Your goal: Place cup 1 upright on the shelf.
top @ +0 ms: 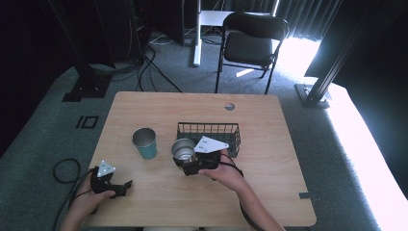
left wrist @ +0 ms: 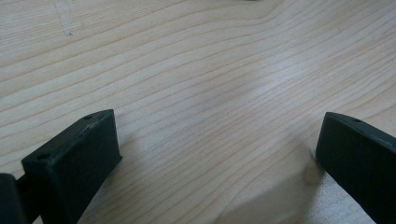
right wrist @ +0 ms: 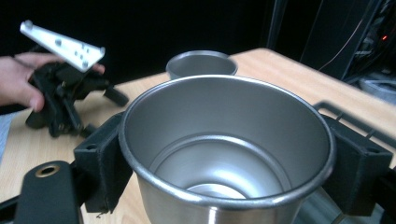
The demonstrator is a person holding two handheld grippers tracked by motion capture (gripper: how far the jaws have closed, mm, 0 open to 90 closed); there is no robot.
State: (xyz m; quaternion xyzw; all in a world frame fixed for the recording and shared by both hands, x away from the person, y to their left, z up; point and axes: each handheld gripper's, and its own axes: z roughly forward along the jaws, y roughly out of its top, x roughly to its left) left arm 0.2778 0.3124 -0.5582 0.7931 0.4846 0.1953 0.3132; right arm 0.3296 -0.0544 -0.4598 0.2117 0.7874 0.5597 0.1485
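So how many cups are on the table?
2. A teal cup stands alone left of the wire basket. A silver steel cup sits beside the basket, between the right gripper's fingers. None looks hidden.

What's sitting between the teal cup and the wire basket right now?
The steel cup, with the right gripper closed around it, stands between the teal cup and wire basket, seen in the high view.

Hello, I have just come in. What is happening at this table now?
A person at a wooden table holds a gripper in each hand. The right gripper is closed around a steel cup, just in front of a black wire basket. The left gripper is open with nothing between its jaws, low over bare wood near the table's front left. A teal cup stands upright to the left of the steel one.
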